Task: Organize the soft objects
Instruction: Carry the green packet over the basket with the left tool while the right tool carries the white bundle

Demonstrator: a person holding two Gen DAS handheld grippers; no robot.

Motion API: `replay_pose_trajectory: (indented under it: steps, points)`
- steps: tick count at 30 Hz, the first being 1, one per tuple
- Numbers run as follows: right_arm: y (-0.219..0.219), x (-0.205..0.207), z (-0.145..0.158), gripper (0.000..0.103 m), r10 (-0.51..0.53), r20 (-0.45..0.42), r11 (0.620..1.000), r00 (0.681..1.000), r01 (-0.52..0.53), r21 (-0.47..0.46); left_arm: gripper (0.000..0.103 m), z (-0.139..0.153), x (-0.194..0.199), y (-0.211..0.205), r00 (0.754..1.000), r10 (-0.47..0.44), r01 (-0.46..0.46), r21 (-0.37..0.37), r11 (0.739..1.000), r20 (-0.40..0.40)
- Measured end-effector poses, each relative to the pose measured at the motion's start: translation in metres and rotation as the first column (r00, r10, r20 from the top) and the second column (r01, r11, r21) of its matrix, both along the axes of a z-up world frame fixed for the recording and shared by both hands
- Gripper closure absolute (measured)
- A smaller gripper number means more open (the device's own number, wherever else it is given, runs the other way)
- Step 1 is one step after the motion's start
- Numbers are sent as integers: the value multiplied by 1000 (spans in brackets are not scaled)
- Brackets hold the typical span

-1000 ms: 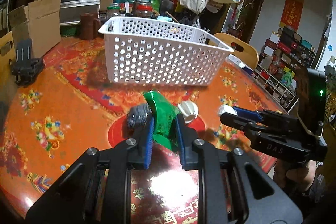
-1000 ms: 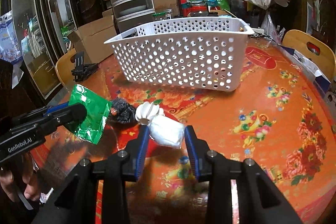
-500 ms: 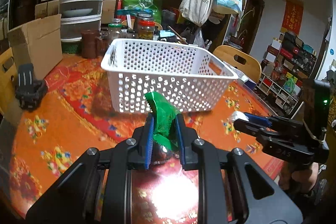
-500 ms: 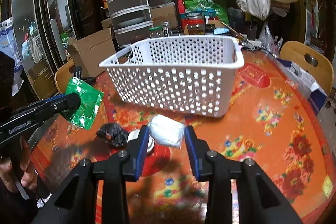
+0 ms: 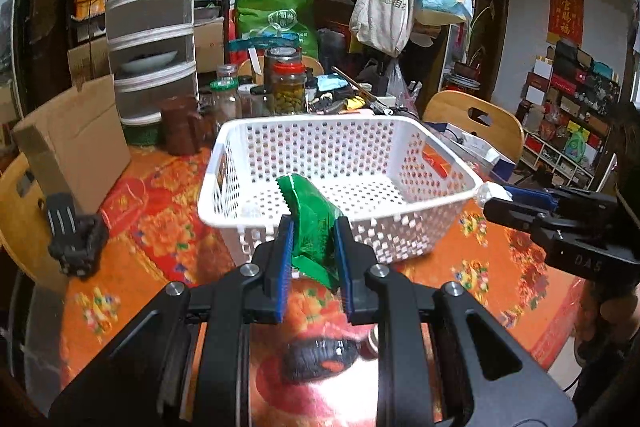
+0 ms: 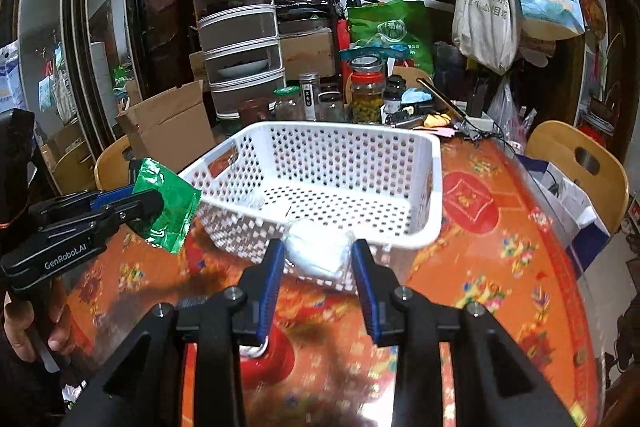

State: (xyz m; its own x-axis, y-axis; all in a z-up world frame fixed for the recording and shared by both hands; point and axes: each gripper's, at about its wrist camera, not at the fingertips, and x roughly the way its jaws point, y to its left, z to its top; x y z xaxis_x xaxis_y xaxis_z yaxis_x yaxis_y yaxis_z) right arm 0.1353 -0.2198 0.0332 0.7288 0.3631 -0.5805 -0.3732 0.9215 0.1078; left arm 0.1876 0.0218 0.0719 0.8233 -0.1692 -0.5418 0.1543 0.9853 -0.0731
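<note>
My left gripper (image 5: pixel 313 227) is shut on a green foil packet (image 5: pixel 314 223) and holds it in the air in front of the near rim of the white perforated basket (image 5: pixel 248 215). The packet also shows in the right wrist view (image 6: pixel 168 211). My right gripper (image 6: pixel 318 255) is shut on a soft white bundle (image 6: pixel 318 253), raised in front of the basket's near wall (image 6: pixel 436 195). The basket holds nothing that I can see. A dark crumpled object (image 5: pixel 316 359) lies on the table below my left gripper.
The round table has an orange flowered cloth (image 6: pixel 500 267). Jars (image 5: pixel 288 83), a stacked container tower (image 5: pixel 152 39) and a cardboard box (image 5: pixel 76 135) stand behind the basket. A black holder (image 5: pixel 72 239) sits at left. Wooden chairs (image 6: pixel 576 163) ring the table.
Both grippers have risen from the table with their objects and moved toward the basket. The dark object and a small white one stayed on the table.
</note>
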Motion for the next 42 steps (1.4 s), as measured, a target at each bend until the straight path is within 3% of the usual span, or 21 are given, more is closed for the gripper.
replay_pose_trajectory:
  steps: [7, 13, 22, 32, 34, 35, 36, 37, 38, 42]
  points:
    - [6, 41, 21, 69, -4, -5, 1000, 1000, 4, -27, 85, 26, 43, -13, 1000, 14, -14, 62, 998, 12]
    - [17, 93, 19, 69, -25, -63, 997, 998, 20, -79, 85, 33, 98, -23, 998, 35, -31, 83, 996, -46]
    - [39, 166, -26, 69, -44, -222, 983, 974, 2, -182, 85, -21, 191, -30, 960, 96, -61, 138, 989, -263]
    - [44, 197, -55, 69, -60, -310, 983, 949, 2, -184, 84, -52, 216, -15, 942, 141, -93, 166, 982, -304]
    - [41, 200, -54, 67, -55, -322, 988, 945, 5, -156, 73, -52, 214, -16, 945, 130, -87, 152, 984, -299]
    - [39, 199, -53, 59, -56, -320, 989, 946, 8, -147, 65, -51, 213, -15, 947, 131, -90, 151, 984, -292]
    - [38, 197, -50, 52, -59, -312, 989, 948, 14, -146, 43, -49, 211, -15, 950, 139, -98, 155, 983, -281]
    - [36, 192, -46, 38, -62, -294, 990, 954, 21, -141, 28, -47, 207, -14, 955, 142, -104, 154, 983, -262]
    - [34, 187, -41, 28, -59, -279, 991, 958, 22, -134, 25, -42, 200, -12, 962, 136, -103, 146, 984, -237]
    - [22, 158, -21, 25, -80, -222, 992, 972, 55, -117, 22, -24, 167, -6, 974, 130, -108, 129, 986, -183]
